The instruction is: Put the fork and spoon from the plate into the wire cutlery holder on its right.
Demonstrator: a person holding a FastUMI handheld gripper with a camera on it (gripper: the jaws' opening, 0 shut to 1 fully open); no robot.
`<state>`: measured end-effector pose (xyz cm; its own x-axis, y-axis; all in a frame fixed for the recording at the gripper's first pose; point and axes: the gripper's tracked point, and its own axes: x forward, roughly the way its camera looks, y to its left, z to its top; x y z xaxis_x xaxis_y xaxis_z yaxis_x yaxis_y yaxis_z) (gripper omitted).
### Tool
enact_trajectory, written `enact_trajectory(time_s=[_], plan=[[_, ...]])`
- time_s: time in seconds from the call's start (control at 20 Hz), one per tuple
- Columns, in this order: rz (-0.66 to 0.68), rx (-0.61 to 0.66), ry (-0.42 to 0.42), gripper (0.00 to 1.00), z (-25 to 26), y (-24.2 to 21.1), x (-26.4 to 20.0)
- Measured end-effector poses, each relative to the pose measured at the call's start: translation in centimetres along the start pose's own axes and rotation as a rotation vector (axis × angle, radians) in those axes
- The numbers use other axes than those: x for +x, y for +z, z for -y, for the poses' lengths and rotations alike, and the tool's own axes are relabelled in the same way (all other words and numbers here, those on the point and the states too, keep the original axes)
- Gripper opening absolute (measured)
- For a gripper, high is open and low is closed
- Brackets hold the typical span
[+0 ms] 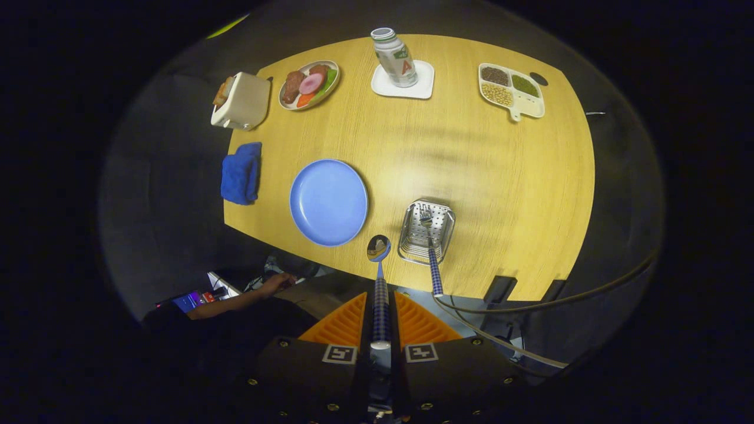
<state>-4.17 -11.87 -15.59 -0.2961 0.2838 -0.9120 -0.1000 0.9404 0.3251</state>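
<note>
My gripper (380,321) is shut on the checked handle of the spoon (379,248), held high above the table. The spoon's shiny bowl points forward, over the table's near edge, between the blue plate (328,202) and the wire cutlery holder (426,231). The plate lies bare, ahead and to the left of my fingers. The fork (431,253) stands in the holder, tines down, its checked handle leaning out toward me. The holder sits to the right of the plate, just right of the spoon's bowl.
At the far side of the wooden table (471,176) are a toaster (242,101), a plate of food (310,83), a bottle (395,57) on a white coaster and a divided tray of beans (510,89). A blue cloth (241,173) lies left of the plate. A person's hand (277,284) rests below the table edge.
</note>
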Motion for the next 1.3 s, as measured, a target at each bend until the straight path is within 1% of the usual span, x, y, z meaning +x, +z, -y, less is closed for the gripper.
enact_trajectory(time_s=[0.25,0.45,0.65,0.85,1.0,1.15,1.25,1.3], plan=[[0.007,0.033,-0.014,0.15,2.8,0.0,-0.4],[0.009,0.05,-0.02,0.15,4.3,0.7,0.5],[0.007,0.06,-0.049,0.15,5.8,1.6,2.7],[0.013,0.081,-0.047,0.15,5.9,2.6,5.1],[0.021,0.066,-0.09,0.15,6.5,3.0,6.4],[0.043,0.079,-0.082,0.15,5.9,3.6,7.4],[0.053,0.085,-0.086,0.18,6.1,3.8,7.4],[0.062,0.089,-0.087,0.22,6.0,3.8,7.6]])
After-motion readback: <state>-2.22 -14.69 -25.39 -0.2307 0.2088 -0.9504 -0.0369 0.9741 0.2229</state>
